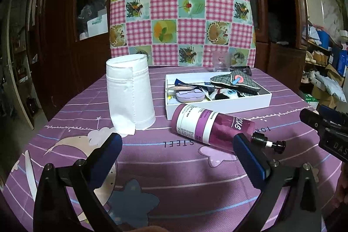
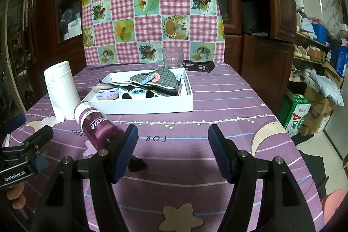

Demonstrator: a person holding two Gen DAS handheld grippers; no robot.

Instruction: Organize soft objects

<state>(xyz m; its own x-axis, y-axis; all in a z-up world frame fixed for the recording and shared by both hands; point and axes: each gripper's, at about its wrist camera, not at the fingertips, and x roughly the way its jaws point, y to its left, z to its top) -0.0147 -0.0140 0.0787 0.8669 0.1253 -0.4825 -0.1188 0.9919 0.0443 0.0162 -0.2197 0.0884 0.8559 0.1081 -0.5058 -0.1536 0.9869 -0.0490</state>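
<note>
Both tongs are just hanging over the purple tablecloth [image 2: 195, 101], nothing in either. The left gripper [image 1: 177, 142] is spread wide, the right gripper [image 2: 173, 138] wide too. A purple pump bottle [image 1: 213, 126] lies on its side, its neck right by the left tongs' right-hand finger and just left of the right tongs. Ahead-left of the left tongs stands a white paper roll [image 1: 130, 95]. Further ahead sits the white tray [image 2: 152, 105], with the soft stuff in it: a plaid fabric pouch [image 2: 156, 79], plus a lilac case [image 2: 107, 94]. Behind it there's a glass cup [image 2: 173, 57].
</note>
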